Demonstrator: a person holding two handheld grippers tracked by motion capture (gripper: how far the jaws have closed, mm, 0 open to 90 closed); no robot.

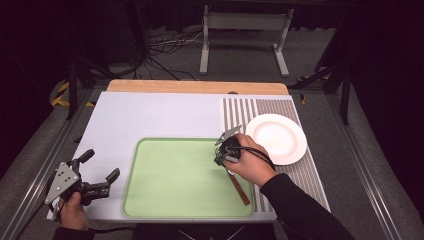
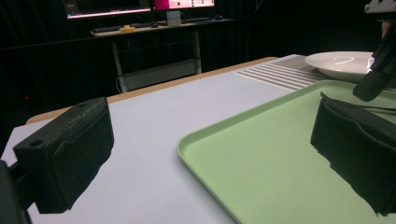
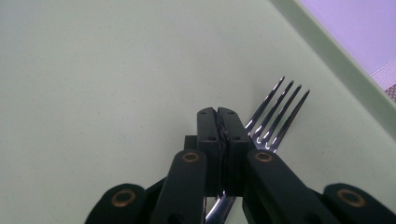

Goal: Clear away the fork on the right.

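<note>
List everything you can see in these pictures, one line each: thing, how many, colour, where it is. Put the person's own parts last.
Table: one, pale top with a wooden far edge, centre.
Tray: one, light green, on the near middle of the table.
Striped mat: one, grey and white, along the table's right side.
Plate: one, white, on the striped mat, right of the tray.
Fork: one, silver with a brown handle, over the tray's right part, held by the right gripper.
Desk: one, in the dark background, with lit screens above.
Left gripper: one, black, open, over the table's near left corner.
Right gripper: one, black, shut on the fork.
Hands: two, one on each gripper.
</note>
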